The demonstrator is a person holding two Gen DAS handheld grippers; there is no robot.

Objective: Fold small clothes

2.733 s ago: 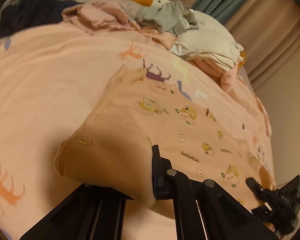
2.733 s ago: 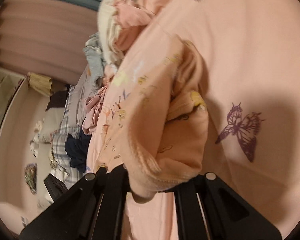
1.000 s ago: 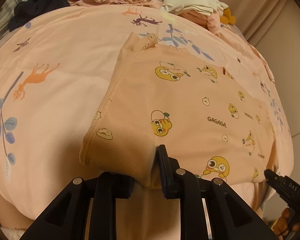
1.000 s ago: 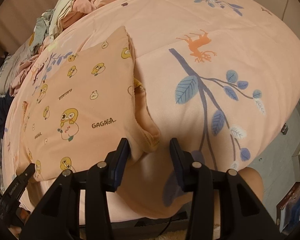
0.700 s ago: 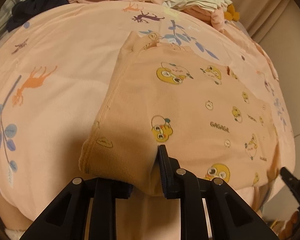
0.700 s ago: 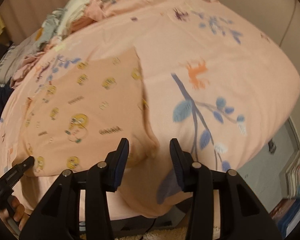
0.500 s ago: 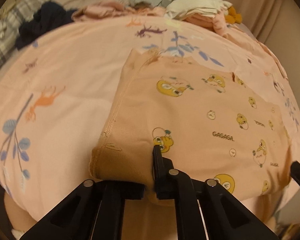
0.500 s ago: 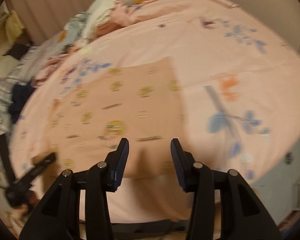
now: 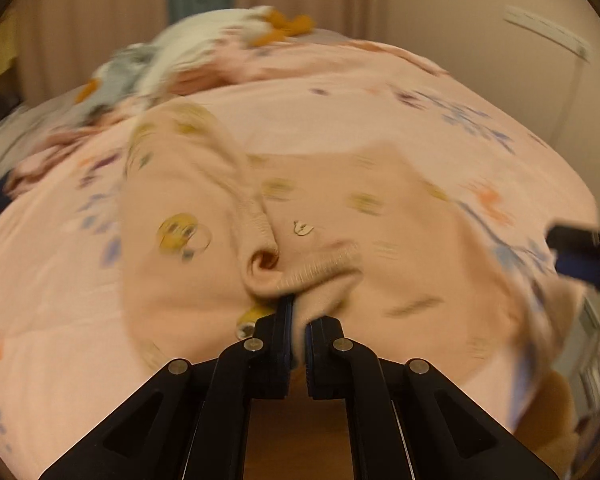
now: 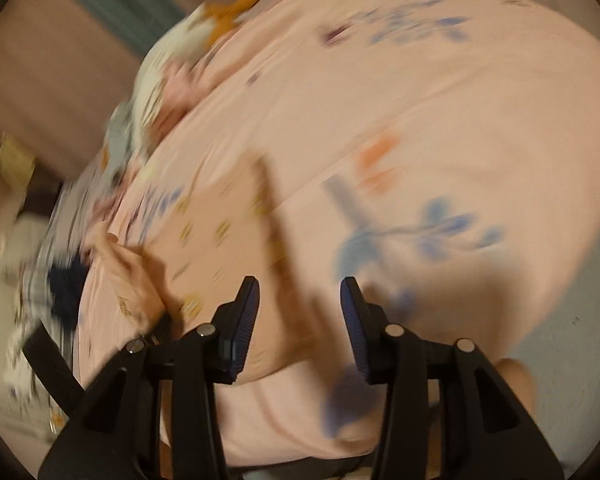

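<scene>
Mid-fold, the left gripper (image 9: 297, 312), jaws clamped on the peach cartoon-print garment (image 9: 380, 232) lying on the pink bed (image 9: 380, 92); the right gripper (image 10: 300, 292) gapes empty. Carrying the edge across evenly should avoid bunching.

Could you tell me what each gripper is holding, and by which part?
Left gripper pinches the peach garment at its ribbed hem; right gripper is open, holding nothing.

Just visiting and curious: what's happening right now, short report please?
Left gripper shut on peach shirt, lifting a fold. Right gripper open, empty, above bedspread. Clothes pile far off, nothing blocking.
</scene>
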